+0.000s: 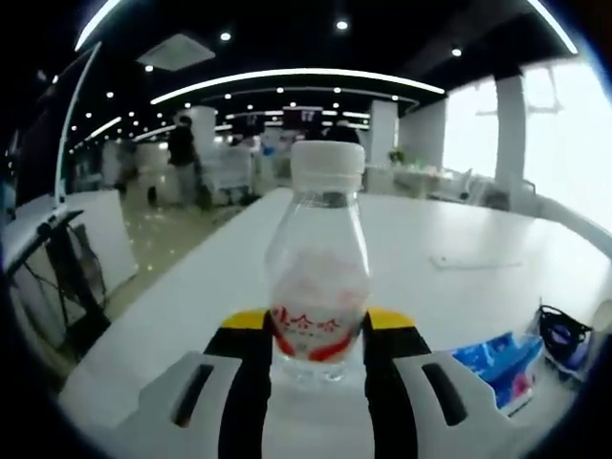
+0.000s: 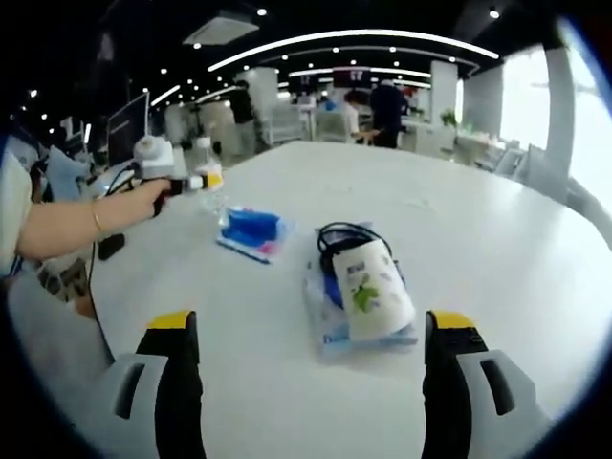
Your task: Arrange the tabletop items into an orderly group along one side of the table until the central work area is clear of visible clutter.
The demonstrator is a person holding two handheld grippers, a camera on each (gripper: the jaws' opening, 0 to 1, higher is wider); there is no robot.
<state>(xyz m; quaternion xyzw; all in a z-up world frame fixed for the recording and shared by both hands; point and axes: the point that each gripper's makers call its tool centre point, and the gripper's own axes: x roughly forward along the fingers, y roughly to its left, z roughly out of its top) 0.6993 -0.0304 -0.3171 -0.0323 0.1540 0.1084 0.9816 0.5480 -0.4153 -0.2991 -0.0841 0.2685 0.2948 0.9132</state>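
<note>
While we look along the left gripper (image 1: 318,344), its two jaws are clamped on the lower part of a clear plastic bottle (image 1: 317,268) with a white cap and a red label, standing upright on the white table (image 1: 459,239). At four o'clock in the left gripper view lie a blue packet (image 1: 502,368) and, just beyond it, a dark bundle of cable (image 1: 562,330).

In the right gripper view, our right gripper (image 2: 311,363) hangs with its jaws wide apart, holding nothing. At twelve o'clock from it, near, sits a clear pouch (image 2: 330,330) with a white tube-shaped pack (image 2: 373,287) and the black cable on top. The blue packet lies at eleven o'clock, and past it, at ten o'clock, our hand (image 2: 143,203) holds the left gripper on the bottle near the table's edge.

We judge the bottle is being placed at the side. Next, the right gripper would need to reach forward to the pouch and close on it.
</note>
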